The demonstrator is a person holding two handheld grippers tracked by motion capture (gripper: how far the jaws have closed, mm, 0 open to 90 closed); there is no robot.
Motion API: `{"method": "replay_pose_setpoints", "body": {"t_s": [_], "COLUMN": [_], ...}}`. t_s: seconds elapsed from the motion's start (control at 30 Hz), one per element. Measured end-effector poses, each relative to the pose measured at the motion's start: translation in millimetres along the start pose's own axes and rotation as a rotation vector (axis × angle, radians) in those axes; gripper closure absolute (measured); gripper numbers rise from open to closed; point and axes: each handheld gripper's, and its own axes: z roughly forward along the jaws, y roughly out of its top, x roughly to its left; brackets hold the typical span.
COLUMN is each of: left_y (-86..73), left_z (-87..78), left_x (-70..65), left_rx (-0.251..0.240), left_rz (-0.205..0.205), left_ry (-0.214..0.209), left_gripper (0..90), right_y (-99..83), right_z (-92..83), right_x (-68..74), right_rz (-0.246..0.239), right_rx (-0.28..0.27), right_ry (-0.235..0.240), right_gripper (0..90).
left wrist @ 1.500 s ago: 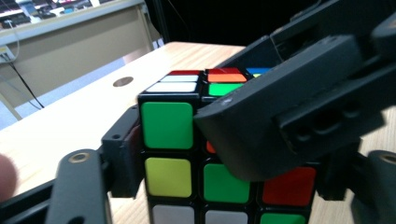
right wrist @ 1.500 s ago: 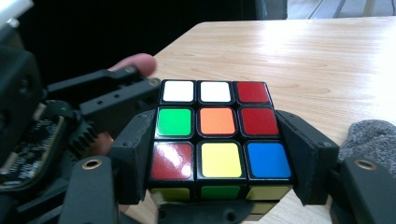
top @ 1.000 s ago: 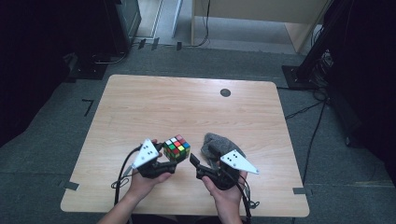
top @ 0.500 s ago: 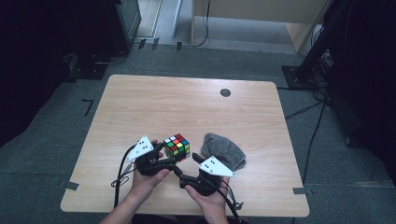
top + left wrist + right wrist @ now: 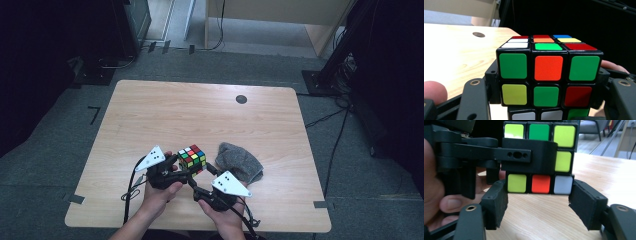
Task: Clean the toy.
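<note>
A scrambled Rubik's cube point(image 5: 192, 158) is held just above the table's near edge. My left gripper point(image 5: 189, 169) is shut on it; in the left gripper view its pads press the two sides of the cube point(image 5: 547, 75). My right gripper point(image 5: 196, 181) comes in from the right and low. In the right gripper view its jaws have just been closing, and the cube's bottom layer point(image 5: 540, 183) sits at the tips of its pads point(image 5: 497, 205), with no clear press. One of the left gripper's black fingers point(image 5: 529, 153) crosses the cube's middle layer.
A crumpled grey cloth point(image 5: 240, 162) lies on the wooden table point(image 5: 200, 115) just right of the cube. A small black round hole point(image 5: 241, 99) sits near the far edge. Dark floor, cables and stands surround the table.
My right hand has moved left and down from beside the grey cloth to the cube, leaving the cloth uncovered. The left hand and the cube have stayed put.
</note>
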Motion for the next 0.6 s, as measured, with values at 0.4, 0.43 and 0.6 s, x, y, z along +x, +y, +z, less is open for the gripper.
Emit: {"method": "replay_pose_setpoints", "body": {"t_s": [0.4,0.43,0.6], "left_y": [-4.5,-5.3,-5.7], "left_z": [8.0,9.3,11.3], "left_x": [-7.7,-9.3,-10.6], "left_rx": [0.038,0.041,0.057], "left_rz": [-0.001,0.004,0.002], "left_ry": [0.035,0.050,0.076], "left_gripper": [34.0,34.0,33.6], "right_y": [-4.7,-4.8,-5.5], "right_z": [2.8,2.9,3.4], "right_x": [3.6,5.0,2.1], "right_rz": [-0.053,-0.060,-0.043], "right_rx": [0.006,0.017,0.042], "right_ry": [-0.069,-0.087,-0.084], "right_gripper": [33.8,33.8,34.1]}}
